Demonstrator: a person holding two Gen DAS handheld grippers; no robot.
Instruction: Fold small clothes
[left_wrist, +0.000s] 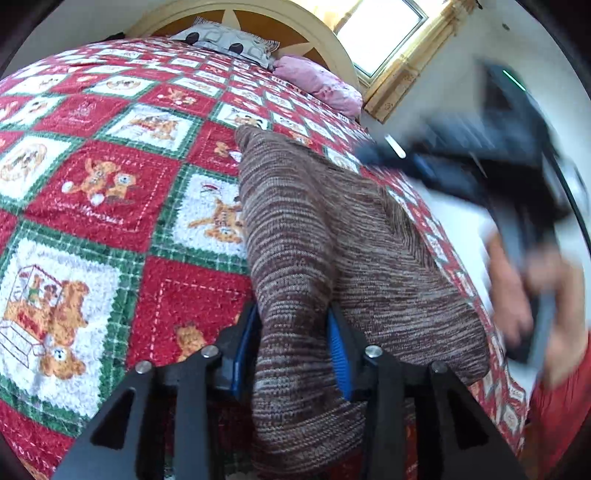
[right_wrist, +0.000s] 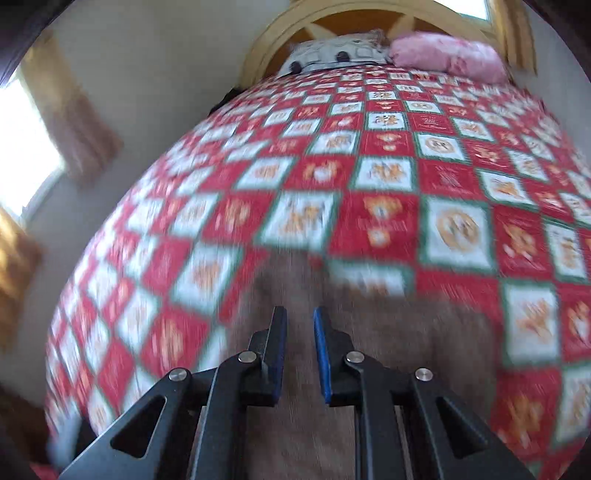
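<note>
Left hand-held gripper (left_wrist: 293, 332) at bottom centre clenched on a fold of brown knit garment (left_wrist: 332, 229), garment spread over the patchwork bedspread (left_wrist: 110, 177) mid-frame, right hand-held gripper (right_wrist: 300, 343) released with nothing between its pads, blurred, pillows (left_wrist: 229, 40) at the top.

A brown-and-cream marled knit garment (left_wrist: 332, 236) lies across a red, green and white teddy-bear quilt (left_wrist: 110, 192), a bunched fold of it clamped between the blue pads of the left gripper (left_wrist: 295, 343). At right, blurred, a hand (left_wrist: 535, 306) grips the black right gripper (left_wrist: 480, 162). A grey patterned pillow (left_wrist: 229, 40) and a pink pillow (left_wrist: 321, 79) sit by the arched cream headboard (left_wrist: 258, 14).
</note>
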